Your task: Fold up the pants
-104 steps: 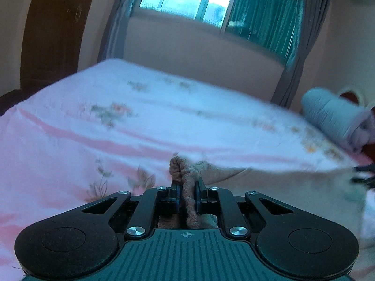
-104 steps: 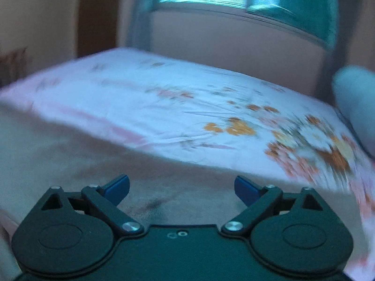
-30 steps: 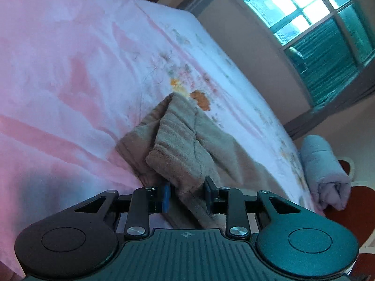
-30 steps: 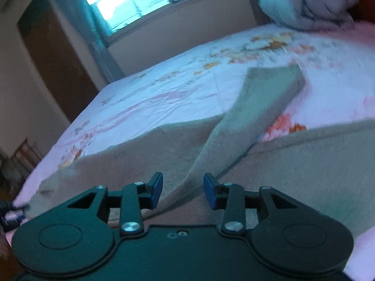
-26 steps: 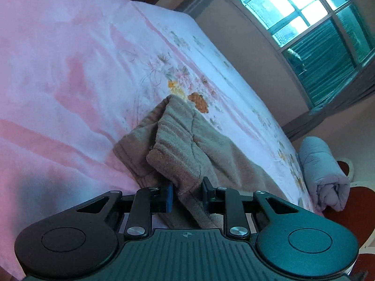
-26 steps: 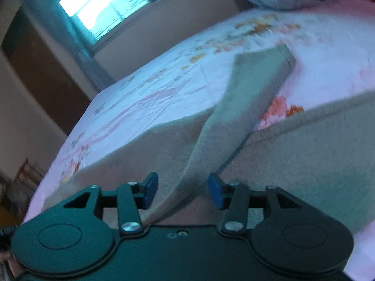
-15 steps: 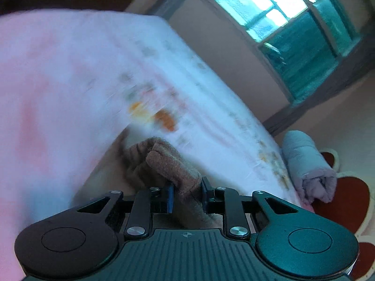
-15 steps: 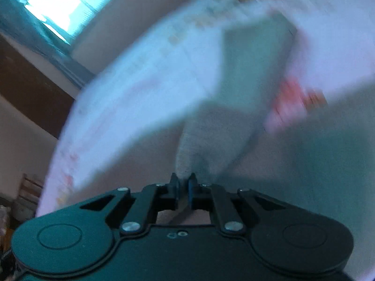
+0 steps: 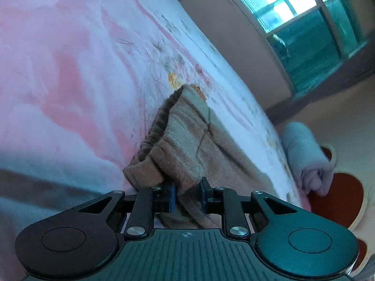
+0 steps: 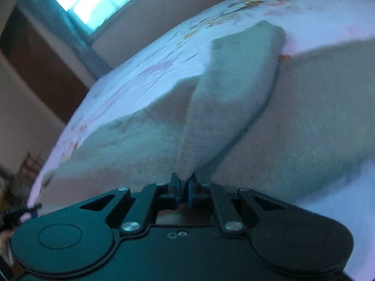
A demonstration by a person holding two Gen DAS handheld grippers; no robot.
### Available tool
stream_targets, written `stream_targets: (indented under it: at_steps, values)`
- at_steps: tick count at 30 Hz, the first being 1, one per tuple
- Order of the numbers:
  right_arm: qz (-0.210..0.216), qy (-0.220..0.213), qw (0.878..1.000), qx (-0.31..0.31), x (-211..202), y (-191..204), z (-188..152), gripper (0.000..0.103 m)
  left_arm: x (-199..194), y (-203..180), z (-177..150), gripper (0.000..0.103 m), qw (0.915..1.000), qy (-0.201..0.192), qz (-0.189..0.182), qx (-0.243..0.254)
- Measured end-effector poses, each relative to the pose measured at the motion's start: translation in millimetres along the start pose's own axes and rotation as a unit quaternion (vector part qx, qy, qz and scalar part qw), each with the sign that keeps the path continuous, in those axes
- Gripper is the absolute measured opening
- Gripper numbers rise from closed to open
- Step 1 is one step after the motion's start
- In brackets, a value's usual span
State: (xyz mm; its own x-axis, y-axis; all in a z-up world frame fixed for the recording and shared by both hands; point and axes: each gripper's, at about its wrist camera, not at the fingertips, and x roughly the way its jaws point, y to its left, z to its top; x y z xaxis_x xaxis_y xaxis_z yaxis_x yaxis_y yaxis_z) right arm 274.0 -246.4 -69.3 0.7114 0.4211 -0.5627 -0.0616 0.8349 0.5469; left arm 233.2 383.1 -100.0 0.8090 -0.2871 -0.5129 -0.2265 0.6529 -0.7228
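Brown fleece pants (image 9: 187,135) lie across the pink floral bed sheet (image 9: 58,70). In the left wrist view the gathered elastic waistband bunches in front of my left gripper (image 9: 187,188), whose blue pads pinch a thick fold of it. In the right wrist view a pant leg (image 10: 234,82) rises as a folded ridge over the rest of the pants. My right gripper (image 10: 184,183) is shut tight on the near end of that ridge. The cloth behind each pair of fingers is hidden.
A rolled grey blanket (image 9: 304,154) lies at the bed's far right edge, with a red mat (image 9: 335,201) on the floor below. A window (image 9: 304,11) with teal curtains is behind the bed. A dark door (image 10: 39,70) stands at the left.
My right gripper has gone from open around the pant leg fold to shut on it. The left jaws have narrowed on the waistband, which now bunches closer to them.
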Motion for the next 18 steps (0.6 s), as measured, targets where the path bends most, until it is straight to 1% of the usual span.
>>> stream_targets:
  at_steps: [1, 3, 7, 10, 11, 12, 13, 14, 15, 16, 17, 18]
  values:
    - [0.0, -0.004, 1.0, 0.007, -0.2, 1.2, 0.9, 0.0, -0.3, -2.5, 0.7, 0.021, 1.0, 0.001, 0.004, 0.003]
    - [-0.003, -0.008, 1.0, 0.0, -1.0, 6.7, 6.6, 0.0, -1.5, -6.0, 6.3, 0.021, 1.0, 0.007, 0.001, 0.0]
    - [0.021, -0.038, 0.999, -0.02, -20.9, 20.7, 28.6, 0.0, -13.9, -15.0, 13.1, 0.021, 0.9993, 0.008, -0.032, 0.016]
    - [0.032, -0.046, 0.998, -0.042, -33.2, 27.2, 39.4, 0.0, -22.2, -25.0, 16.7, 0.021, 0.9986, 0.008, -0.042, 0.03]
    - [0.034, -0.043, 0.997, -0.045, -36.7, 27.2, 37.0, 0.0, -22.6, -23.7, 18.2, 0.021, 0.9987, 0.013, -0.031, 0.037]
    - [0.034, -0.034, 0.998, -0.051, -35.1, 25.4, 32.3, 0.0, -16.3, -22.0, 19.4, 0.021, 0.9984, 0.03, -0.007, 0.047]
    - [0.027, -0.02, 0.998, -0.06, -29.7, 21.3, 25.7, 0.0, -8.8, -19.9, 21.0, 0.021, 0.9968, 0.051, 0.02, 0.057]
    - [0.011, 0.005, 0.998, -0.064, -18.6, 17.4, 18.8, 0.0, -1.2, -15.7, 19.2, 0.021, 0.9955, 0.068, 0.034, 0.057]
    - [-0.007, 0.031, 0.998, -0.045, -6.1, 10.2, 12.8, 0.0, 1.9, -14.6, 19.4, 0.021, 0.9954, 0.07, 0.036, 0.055]
    - [-0.005, 0.035, 0.999, -0.021, -0.6, 3.4, 10.1, 0.0, 1.8, -15.6, 20.5, 0.021, 0.9958, 0.066, 0.037, 0.051]
    - [0.002, 0.027, 1.0, -0.002, 0.5, -2.4, 8.2, 0.0, 1.1, -19.5, 21.7, 0.021, 0.9959, 0.063, 0.038, 0.053]
    - [0.002, 0.023, 1.0, 0.003, 2.1, -2.8, 9.9, 0.0, -0.1, -23.9, 22.3, 0.021, 0.9953, 0.062, 0.04, 0.063]
